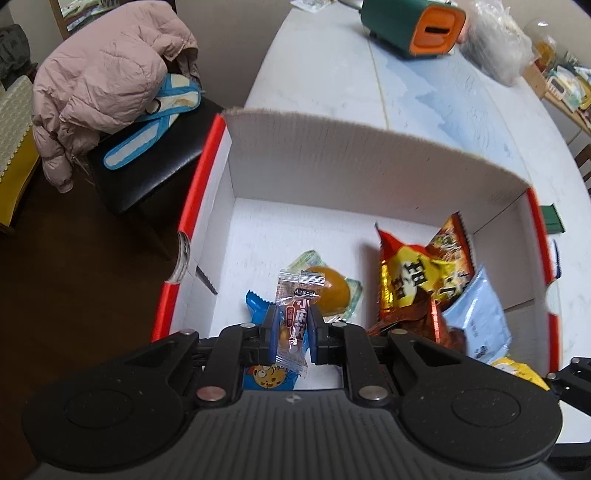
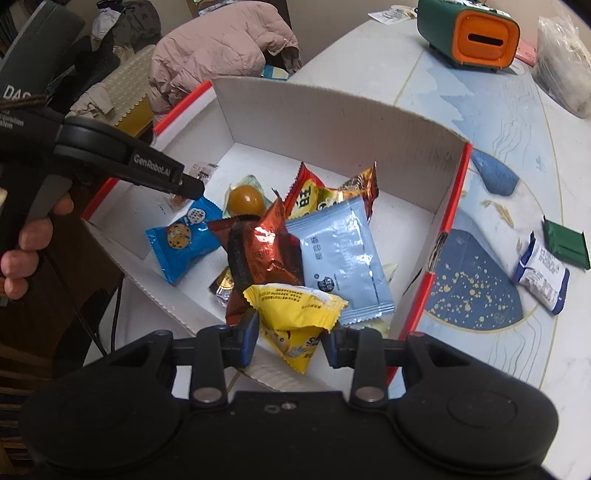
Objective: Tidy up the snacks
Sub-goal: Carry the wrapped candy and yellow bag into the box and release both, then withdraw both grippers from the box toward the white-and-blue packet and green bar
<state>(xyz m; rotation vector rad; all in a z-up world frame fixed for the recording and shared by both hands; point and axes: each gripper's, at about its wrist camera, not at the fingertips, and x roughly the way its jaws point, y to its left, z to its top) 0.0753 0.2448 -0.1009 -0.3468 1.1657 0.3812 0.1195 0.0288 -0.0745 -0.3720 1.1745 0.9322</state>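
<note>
Two snacks are held over the open white cardboard box (image 2: 332,122), one in each gripper. A small clear-wrapped twist snack with red lettering (image 1: 295,317) is clamped between the blue pads of the left gripper (image 1: 292,334), whose jaws are drawn tightly together on it above the box floor. A yellow triangular packet (image 2: 295,317) is pinched between the jaws of the right gripper (image 2: 290,341), at the near edge of the box, at about six o'clock in the right wrist view.

Inside the box, a blue cookie packet (image 2: 181,240) lies at nine o'clock, a wrapped orange-yellow round cake (image 2: 245,199) at eleven o'clock, a shiny copper-red packet (image 2: 266,251) in the middle, a pale blue sachet (image 2: 340,254) at three o'clock, and a red and yellow packet (image 2: 317,194) toward twelve o'clock.

Outside the box, on the pale patterned table (image 2: 480,110), a white and blue bar (image 2: 543,273) and a dark green packet (image 2: 565,243) are seen at three o'clock. A green and orange appliance (image 2: 469,33) stands at one o'clock. A pink padded jacket (image 1: 107,74) is draped over a chair at ten o'clock in the left wrist view. The left gripper's handle is gripped by a hand (image 2: 26,243).
</note>
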